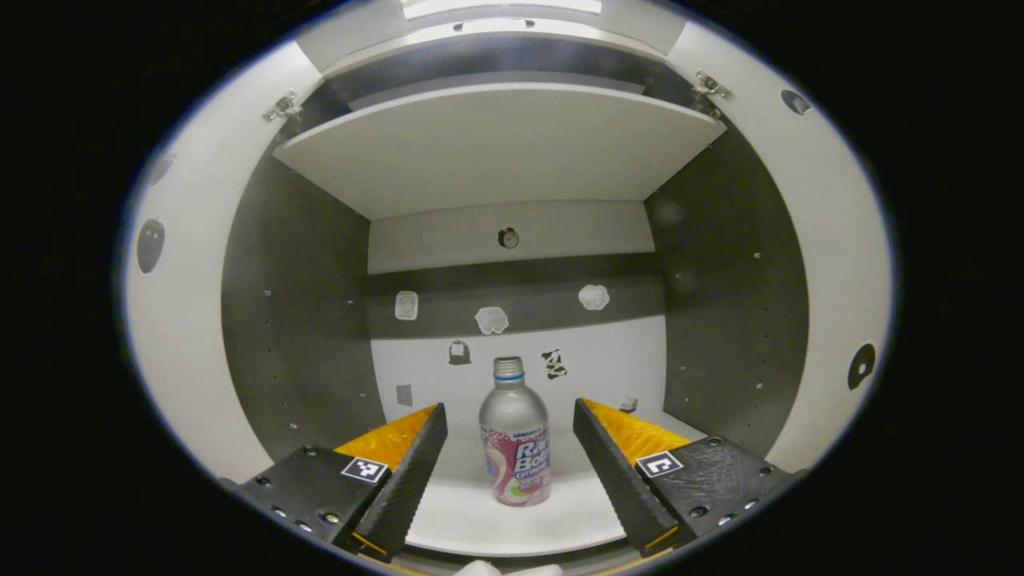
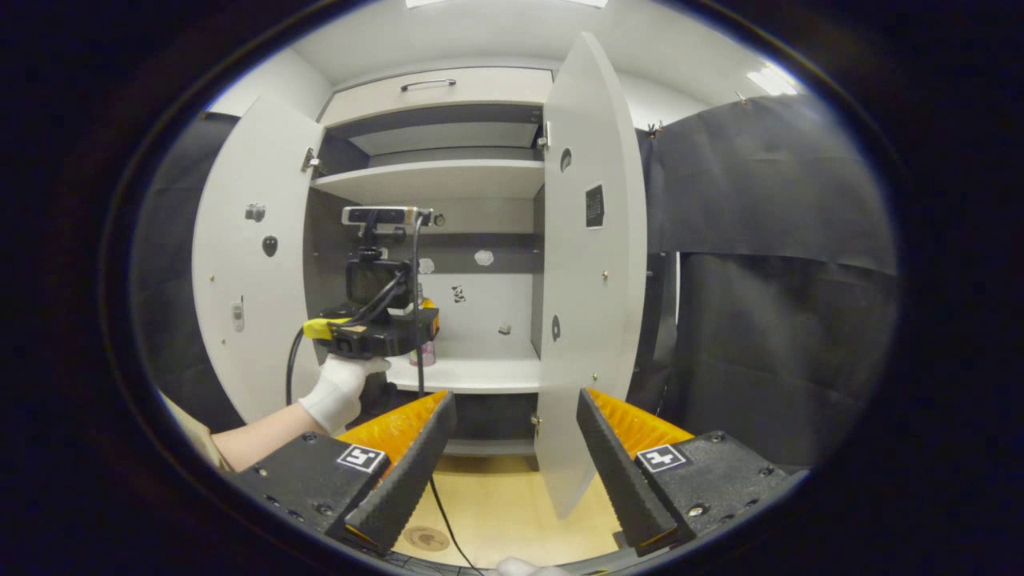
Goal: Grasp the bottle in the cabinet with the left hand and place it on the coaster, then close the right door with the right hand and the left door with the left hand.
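A silver bottle (image 1: 514, 436) with a pink label stands upright on the cabinet's white lower shelf (image 1: 512, 520). My left gripper (image 1: 509, 406) is open, with one finger on each side of the bottle and a gap to each. In the right gripper view, a white-gloved hand (image 2: 340, 392) holds that left gripper (image 2: 400, 328) inside the cabinet, and a bit of the bottle (image 2: 428, 354) shows beyond it. My right gripper (image 2: 516, 395) is open and holds nothing, in front of the open right door (image 2: 592, 264). The left door (image 2: 248, 264) is open too. A round coaster (image 2: 426, 538) lies on the wooden tabletop (image 2: 512, 496).
An upper shelf (image 1: 496, 144) spans the cabinet above the bottle. Small stickers (image 1: 491, 319) dot the back wall. A black cable (image 2: 417, 360) hangs from the left gripper down to the table. Black cloth (image 2: 760, 280) stands right of the cabinet.
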Demonstrator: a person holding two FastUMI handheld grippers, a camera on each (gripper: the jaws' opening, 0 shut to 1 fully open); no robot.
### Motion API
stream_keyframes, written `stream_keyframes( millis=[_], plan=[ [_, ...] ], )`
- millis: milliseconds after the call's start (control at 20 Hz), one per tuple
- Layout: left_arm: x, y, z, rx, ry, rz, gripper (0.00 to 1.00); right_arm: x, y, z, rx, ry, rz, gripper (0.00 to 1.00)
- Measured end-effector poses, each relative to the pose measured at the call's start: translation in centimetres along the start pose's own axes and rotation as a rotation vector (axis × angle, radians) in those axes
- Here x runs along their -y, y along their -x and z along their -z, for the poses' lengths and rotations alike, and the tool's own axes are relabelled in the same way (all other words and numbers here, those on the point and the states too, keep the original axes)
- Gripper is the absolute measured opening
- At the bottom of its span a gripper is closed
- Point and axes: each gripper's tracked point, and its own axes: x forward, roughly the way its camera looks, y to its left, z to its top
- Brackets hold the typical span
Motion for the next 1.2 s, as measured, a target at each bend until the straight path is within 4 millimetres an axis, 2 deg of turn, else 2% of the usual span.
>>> stream_keyframes(
  millis=[150,300,500,600,650,750,850,1100,1200],
  plan=[
    [-0.1,-2.9,1.4,-0.035,-0.004,0.004,0.97,-0.2,0.0,0.2,-0.008,0.015,0.007,0.99],
    [-0.1,-4.5,2.6,-0.057,-0.003,0.002,0.97,-0.3,0.4,0.4,-0.020,0.024,0.013,0.99],
    [-0.2,-6.3,4.3,-0.096,0.002,0.006,0.97,-0.1,0.6,0.7,-0.027,0.032,0.027,0.99],
    [-0.5,-6.4,4.7,-0.111,-0.012,-0.012,0.98,0.0,0.6,0.7,-0.029,0.029,0.029,0.99],
    [-0.9,-6.3,4.8,-0.116,-0.013,-0.022,0.81,0.1,0.6,0.7,-0.028,0.028,0.029,0.99],
    [-0.8,-5.8,4.1,-0.110,0.014,-0.005,0.80,0.3,0.7,0.5,-0.021,0.026,0.032,0.99],
    [-1.4,-4.4,2.6,-0.081,0.015,-0.003,0.80,0.7,0.8,0.5,-0.016,0.023,0.038,0.99],
    [-1.5,0.6,-0.7,-0.024,0.007,0.042,0.75,1.4,1.3,0.5,-0.005,0.004,0.047,0.99],
    [-1.2,2.9,-1.5,-0.004,0.003,0.069,0.81,1.8,1.5,0.7,-0.005,-0.001,0.049,0.99]
  ],
)
